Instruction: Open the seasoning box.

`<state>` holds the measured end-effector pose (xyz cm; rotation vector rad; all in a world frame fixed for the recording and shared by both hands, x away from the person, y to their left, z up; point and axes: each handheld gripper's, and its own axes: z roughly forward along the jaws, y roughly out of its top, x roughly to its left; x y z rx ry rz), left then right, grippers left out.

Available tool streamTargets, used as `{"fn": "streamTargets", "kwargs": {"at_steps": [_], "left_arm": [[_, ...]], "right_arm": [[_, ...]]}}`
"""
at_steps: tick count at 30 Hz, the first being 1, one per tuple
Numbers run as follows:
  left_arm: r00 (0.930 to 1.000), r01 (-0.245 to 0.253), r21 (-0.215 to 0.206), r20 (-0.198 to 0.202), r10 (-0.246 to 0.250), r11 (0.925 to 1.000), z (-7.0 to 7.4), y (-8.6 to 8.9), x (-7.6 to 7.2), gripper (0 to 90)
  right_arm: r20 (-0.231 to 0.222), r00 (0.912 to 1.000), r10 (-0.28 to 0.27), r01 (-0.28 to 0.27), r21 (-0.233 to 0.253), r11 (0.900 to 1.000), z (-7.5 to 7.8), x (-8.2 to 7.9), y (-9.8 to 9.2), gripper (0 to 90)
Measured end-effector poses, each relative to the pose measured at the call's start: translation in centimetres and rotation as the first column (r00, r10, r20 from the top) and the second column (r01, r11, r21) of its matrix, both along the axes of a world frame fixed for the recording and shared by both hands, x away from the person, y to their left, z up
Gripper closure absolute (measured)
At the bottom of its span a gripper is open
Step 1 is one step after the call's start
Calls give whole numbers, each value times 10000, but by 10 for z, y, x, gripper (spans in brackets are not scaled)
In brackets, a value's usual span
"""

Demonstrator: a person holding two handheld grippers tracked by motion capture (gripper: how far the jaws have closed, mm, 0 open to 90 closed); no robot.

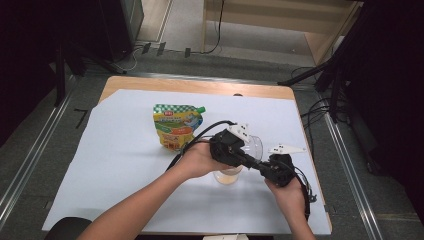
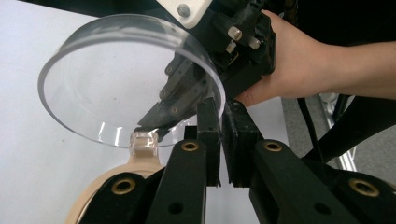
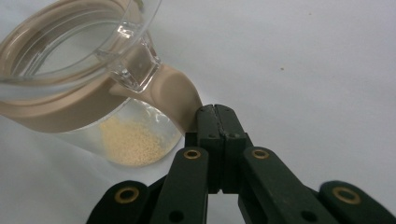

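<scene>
Pinching the rim of the clear hinged lid (image 2: 126, 79), the left gripper (image 2: 219, 135) holds it tilted open over the jar (image 3: 93, 102). Jaws closed, the right gripper (image 3: 215, 116) presses against the jar's beige collar, near-right on the table (image 1: 125, 190).

Both forearms come in from the bottom of the high view and meet near the middle. The left gripper (image 1: 248, 161) is held in the left hand (image 1: 200, 159), its jaws almost closed with a thin gap between them. The right gripper (image 1: 260, 167), in the right hand (image 1: 289, 192), has its jaws pressed fully together.
</scene>
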<state>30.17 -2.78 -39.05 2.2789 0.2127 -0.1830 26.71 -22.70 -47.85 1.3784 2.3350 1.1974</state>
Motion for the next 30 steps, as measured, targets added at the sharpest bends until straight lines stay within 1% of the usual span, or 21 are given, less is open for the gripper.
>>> {"fn": "streamTargets", "kwargs": {"at_steps": [5, 6, 7, 8, 10, 11, 12, 13, 15, 17, 18, 19, 20, 21, 22, 24, 26, 27, 28, 30], "left_arm": [[10000, -4, 20, -90, 5, 10000, 0, -3, 1, 855], [9998, 3, 33, -185, -3, 10000, 0, -2, 2, 855], [9992, -50, 83, -384, 53, 10000, 0, -1, 2, 853], [9984, -67, 67, -555, 71, 10000, 1, 0, 3, 841], [9983, -27, 84, -579, 32, 10000, 2, 4, 2, 808], [9977, -88, 139, -671, 97, 9999, 3, 6, 2, 784], [9975, -107, 155, -698, 118, 9998, 3, 7, 2, 760], [9978, -146, 204, -638, 158, 9997, 4, 9, 3, 753], [9969, -270, 225, -731, 285, 9994, 4, 15, 4, 711], [9939, -500, 170, -974, 514, 9986, 4, 21, 6, 665], [9912, -687, 134, -1123, 698, 9975, 4, 25, 8, 627], [9886, -828, 219, -1242, 849, 9963, 4, 27, 9, 606], [9862, -987, 354, -1298, 1025, 9945, 4, 30, 10, 582], [9857, -1165, 449, -1174, 1211, 9922, 3, 35, 10, 563], [9860, -1157, 378, -1161, 1194, 9926, 2, 39, 11, 564], [9865, -1163, 317, -1122, 1191, 9927, 1, 47, 10, 563], [9861, -1236, 376, -1075, 1270, 9916, 0, 55, 10, 551], [9851, -1291, 361, -1100, 1323, 9910, 0, 58, 10, 540], [9841, -1370, 257, -1105, 1390, 9902, 0, 64, 11, 530], [9818, -1465, 191, -1194, 1477, 9890, 0, 69, 12, 526]], "right_arm": [[-10, 10000, 0, 0, 11, 10000, 0, 0, 0, 900], [-6, 10000, 10, -10, 29, 10000, 0, -1, -1, 900], [50, 10000, 12, -12, 56, 10000, 0, -1, -1, 900], [53, 10000, -28, 28, 75, 10000, 1, -2, -1, 900], [73, 10000, -23, 22, 131, 9999, 3, -2, -1, 900], [77, 10000, -38, 37, 113, 9999, 3, -3, -1, 900], [58, 10000, -50, 49, 81, 10000, 3, -4, -1, 900], [58, 10000, -24, 23, 71, 10000, 3, -4, -2, 900], [89, 9999, -69, 68, 93, 9999, 4, -8, -2, 900], [98, 9999, -123, 122, 173, 9998, 7, -12, -3, 895], [204, 9997, -111, 108, 152, 9998, 8, -14, -4, 885], [249, 9996, -127, 123, 178, 9998, 10, -17, -4, 875], [181, 9997, -185, 181, 216, 9996, 11, -19, -4, 856], [132, 9996, -263, 259, 347, 9991, 12, -22, -4, 847], [104, 9996, -281, 275, 524, 9982, 13, -26, -4, 839], [266, 9993, -260, 250, 364, 9990, 15, -30, -3, 820], [229, 9993, -285, 278, 325, 9991, 15, -34, -3, 802], [121, 9995, -308, 303, 403, 9987, 15, -37, -4, 792], [165, 9995, -273, 265, 460, 9986, 15, -38, -4, 777], [157, 9997, -212, 202, 650, 9977, 15, -44, -4, 740]]}}
